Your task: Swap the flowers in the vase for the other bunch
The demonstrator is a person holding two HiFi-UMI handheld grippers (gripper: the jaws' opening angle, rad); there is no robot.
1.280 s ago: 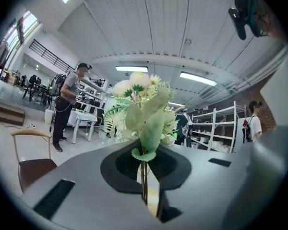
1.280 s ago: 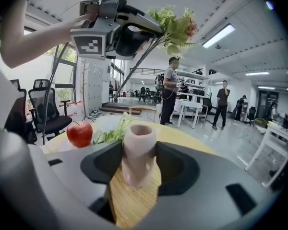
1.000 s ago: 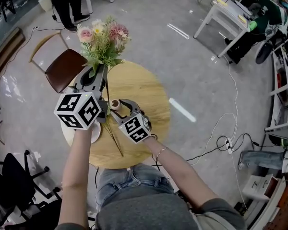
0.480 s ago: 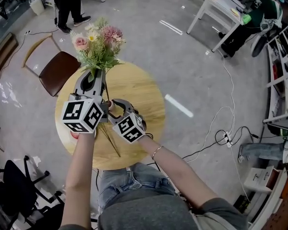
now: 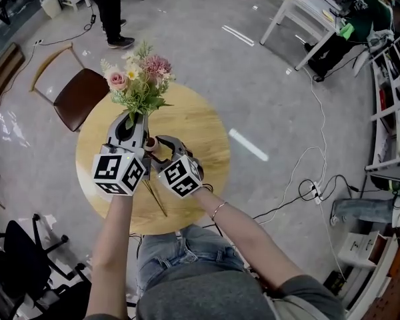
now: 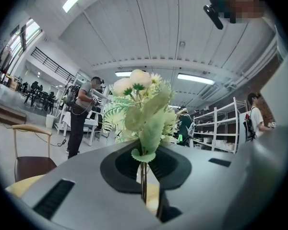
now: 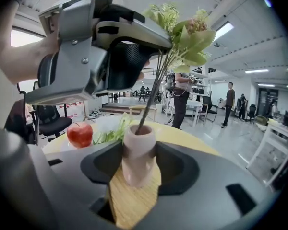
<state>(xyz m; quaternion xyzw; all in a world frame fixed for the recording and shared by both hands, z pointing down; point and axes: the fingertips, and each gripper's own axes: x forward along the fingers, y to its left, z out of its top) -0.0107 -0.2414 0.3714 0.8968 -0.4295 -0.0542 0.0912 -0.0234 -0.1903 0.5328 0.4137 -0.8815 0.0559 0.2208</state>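
- Left gripper (image 5: pixel 129 120) clamped tight on the thin stems of a bunch of pink and cream artificial flowers with green leaves (image 5: pixel 137 83); blooms stand up above the jaws, stems hang below.
- Right gripper (image 5: pixel 159 145) closed on a small pale pink ceramic vase (image 5: pixel 149 141), one pad on each side; vase upright on the round wooden counter (image 5: pixel 193 132).
- Left gripper sits just above and behind the vase; the two grippers nearly touch.
- Right gripper view only: stem ends of the bunch (image 7: pixel 182 30) sit inside the mouth of the vase (image 7: pixel 138 152), left gripper (image 7: pixel 156 42) overhead, counter (image 7: pixel 134 195) under the vase.
- Left gripper view only: the stem pinch (image 6: pixel 144 176) close up, leaves (image 6: pixel 146 116) blocking most of the room; vase not seen there.
- Head view: cubes hide most of the vase.
- Second bunch of green stems (image 5: pixel 155 199) lies flat on the counter near the person, leaves (image 7: pixel 113 128) just beside the vase.
- Shiny red apple (image 7: pixel 80 133) left of the vase, well apart.
- Brown-seated chair with a wooden frame (image 5: pixel 77 99) beside the counter; standing person in dark trousers (image 5: pixel 110 5) and white desk (image 5: pixel 307 15) beyond.
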